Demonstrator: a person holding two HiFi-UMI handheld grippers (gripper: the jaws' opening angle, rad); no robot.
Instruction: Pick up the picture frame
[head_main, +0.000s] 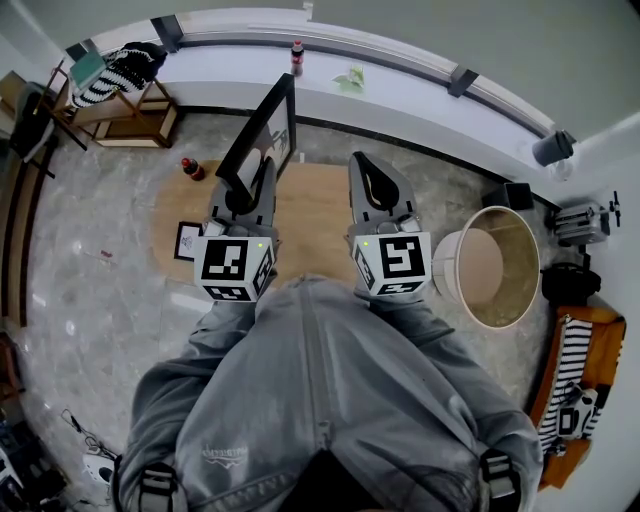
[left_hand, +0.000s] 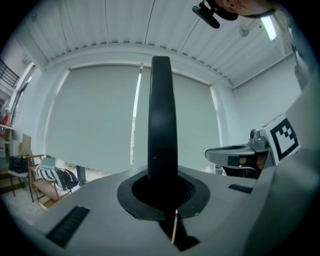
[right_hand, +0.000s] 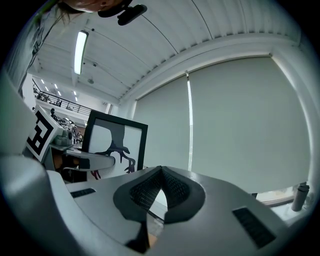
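Note:
The large black picture frame (head_main: 262, 135) hangs in the air, tilted, above the low wooden table (head_main: 315, 215). My left gripper (head_main: 258, 178) is shut on the frame's lower edge. In the left gripper view the frame's dark edge (left_hand: 161, 125) stands upright, clamped between the pads of that gripper (left_hand: 162, 192). My right gripper (head_main: 370, 170) hovers beside it, shut with nothing between its jaws. The right gripper view shows this gripper's (right_hand: 160, 187) pads pressed together. At its left are the frame's white picture with a dark tree shape (right_hand: 112, 142) and the left gripper (right_hand: 92, 161).
A small framed picture (head_main: 188, 240) lies by the table's left end, with a red bottle (head_main: 190, 168) near it. A round lampshade (head_main: 495, 265) stands to the right. A bottle (head_main: 297, 55) sits on the white sill. At far left is a wooden chair (head_main: 120, 95).

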